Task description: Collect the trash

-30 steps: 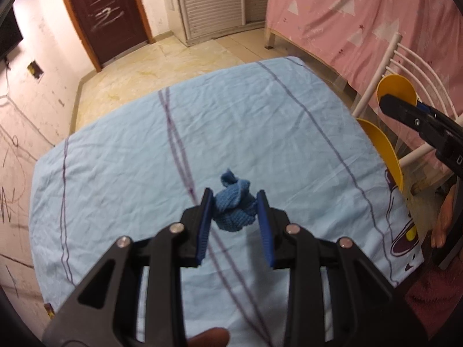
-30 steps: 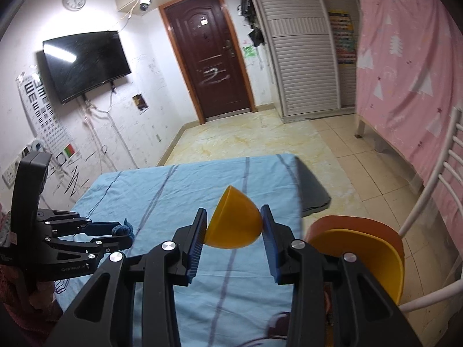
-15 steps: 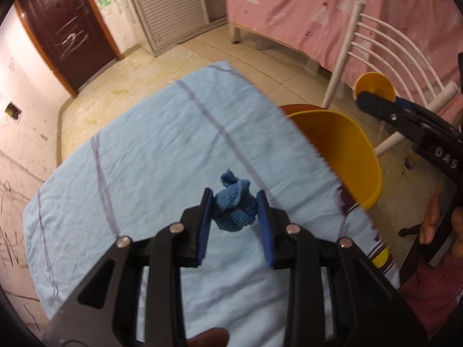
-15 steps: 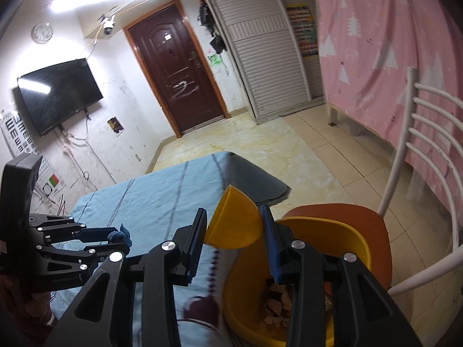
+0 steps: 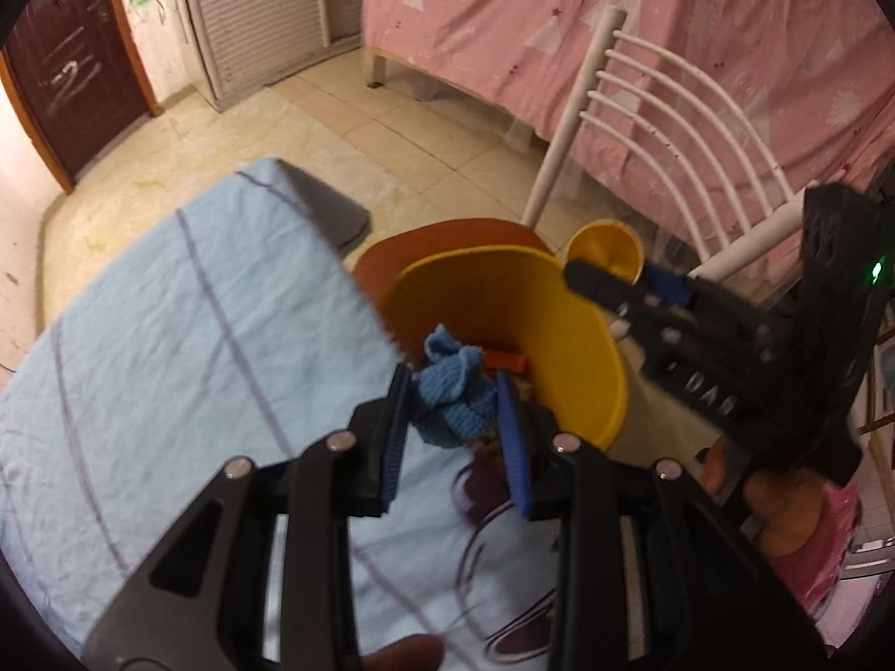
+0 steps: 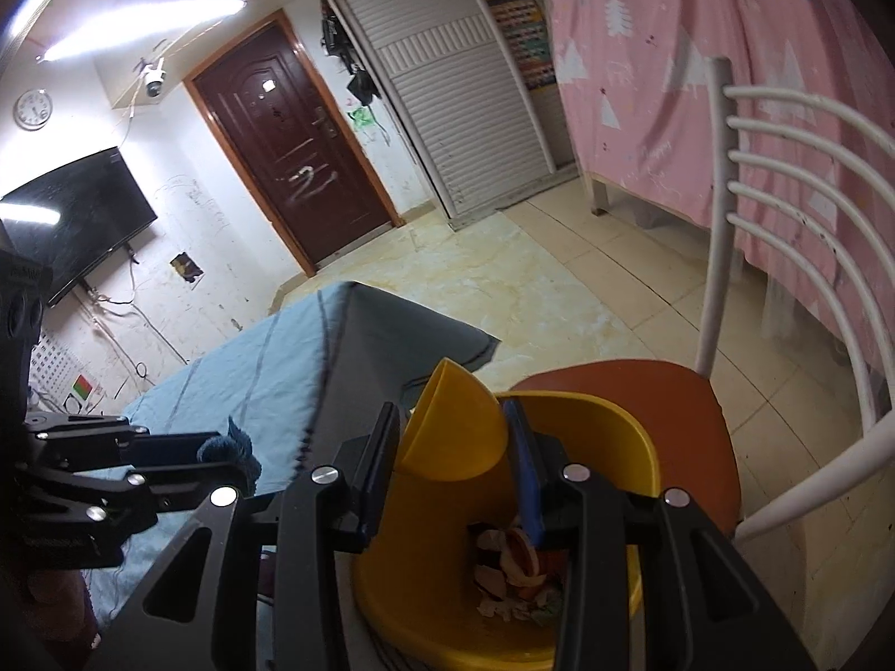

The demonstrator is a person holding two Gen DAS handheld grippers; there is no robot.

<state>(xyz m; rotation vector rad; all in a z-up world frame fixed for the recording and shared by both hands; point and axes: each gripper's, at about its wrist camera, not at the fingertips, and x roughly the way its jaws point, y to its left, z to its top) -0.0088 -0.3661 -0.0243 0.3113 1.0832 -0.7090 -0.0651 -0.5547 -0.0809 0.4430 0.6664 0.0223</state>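
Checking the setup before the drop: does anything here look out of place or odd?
Somewhat odd: the yellow bin sits on the seat of the orange chair, not the floor, beside the table. The tablecloth is crumpled. Scraps are inside the bin; none seen spilled.

Left gripper (image 5: 453,419): black frame, blue ribbed pads, silver screws.
Right gripper (image 6: 456,453): same build, white lettering, green light.
Clothing (image 5: 822,553): pink.
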